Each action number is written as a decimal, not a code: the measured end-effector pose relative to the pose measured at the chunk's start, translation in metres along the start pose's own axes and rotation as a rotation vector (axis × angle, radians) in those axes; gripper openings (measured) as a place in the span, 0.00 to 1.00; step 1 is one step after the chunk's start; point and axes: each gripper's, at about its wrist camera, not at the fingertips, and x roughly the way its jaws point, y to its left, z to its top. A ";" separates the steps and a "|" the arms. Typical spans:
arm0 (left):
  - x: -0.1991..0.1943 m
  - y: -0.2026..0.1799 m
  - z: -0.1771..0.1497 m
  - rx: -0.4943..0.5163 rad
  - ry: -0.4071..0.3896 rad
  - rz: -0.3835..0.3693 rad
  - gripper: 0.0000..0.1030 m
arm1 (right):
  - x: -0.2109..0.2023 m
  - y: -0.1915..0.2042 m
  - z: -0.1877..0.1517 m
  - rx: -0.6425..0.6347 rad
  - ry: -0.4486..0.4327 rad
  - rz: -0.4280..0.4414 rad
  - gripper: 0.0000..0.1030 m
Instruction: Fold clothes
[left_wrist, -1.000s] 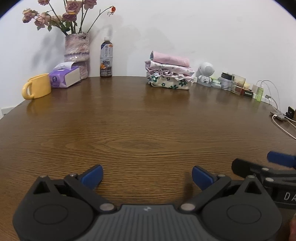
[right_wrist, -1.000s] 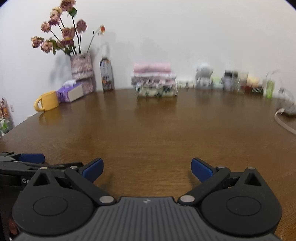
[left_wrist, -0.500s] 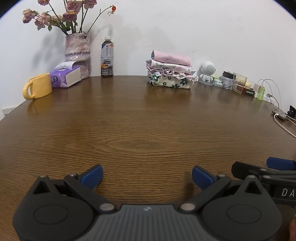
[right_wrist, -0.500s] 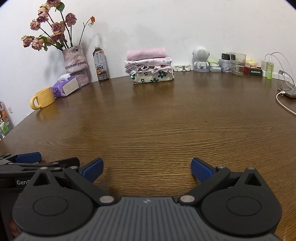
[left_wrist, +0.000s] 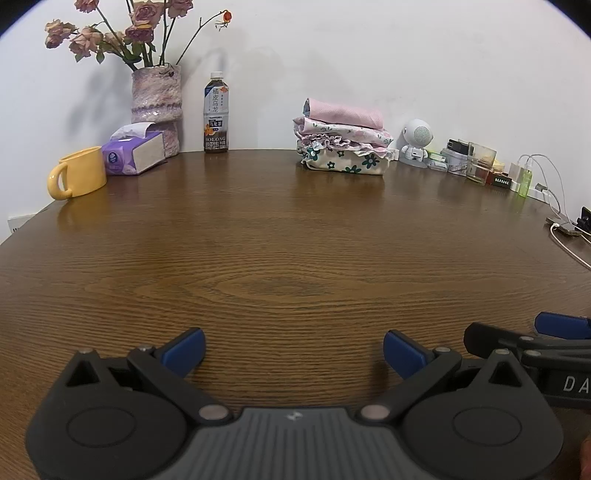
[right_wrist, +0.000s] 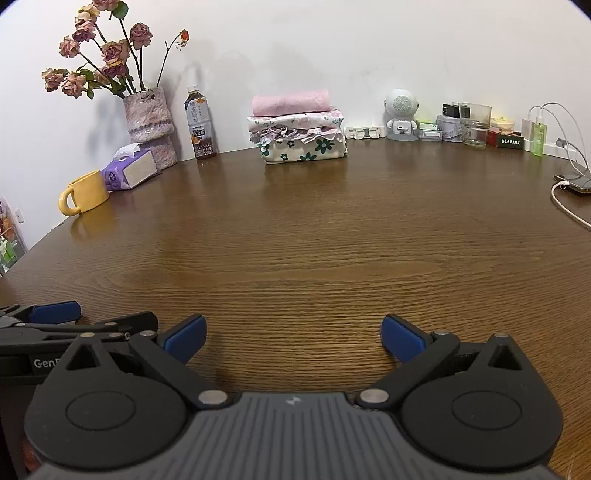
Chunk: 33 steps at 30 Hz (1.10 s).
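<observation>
A stack of folded clothes (left_wrist: 343, 146) (right_wrist: 298, 129) rests at the far edge of the wooden table (left_wrist: 280, 240) (right_wrist: 332, 240), pink on top and a flower print at the bottom. My left gripper (left_wrist: 293, 349) hovers open near the front edge, nothing between its blue pads. My right gripper (right_wrist: 293, 338) is open as well, just as far from the stack. Each gripper shows at the edge of the other's view, side by side. No loose garment lies in front of them.
Along the back stand a vase of dried roses (left_wrist: 157, 96), a tea bottle (left_wrist: 216, 112), a tissue box (left_wrist: 133, 153), a yellow mug (left_wrist: 79, 177) and a small white robot figure (left_wrist: 415, 142). Jars, boxes and charging cables (right_wrist: 565, 199) crowd the far right.
The right gripper's view swung left and steadied, so the clothes stack sits more central there. The left gripper barely moved. Both stayed open.
</observation>
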 end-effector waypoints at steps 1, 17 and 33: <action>0.000 -0.001 0.000 0.004 0.002 0.004 1.00 | 0.000 0.000 0.000 0.000 0.001 0.001 1.00; 0.002 -0.003 0.001 0.020 0.010 0.021 1.00 | 0.001 -0.001 0.000 0.003 0.008 0.001 1.00; 0.002 -0.002 0.001 0.022 0.011 0.023 1.00 | 0.001 -0.001 0.001 0.003 0.012 0.000 1.00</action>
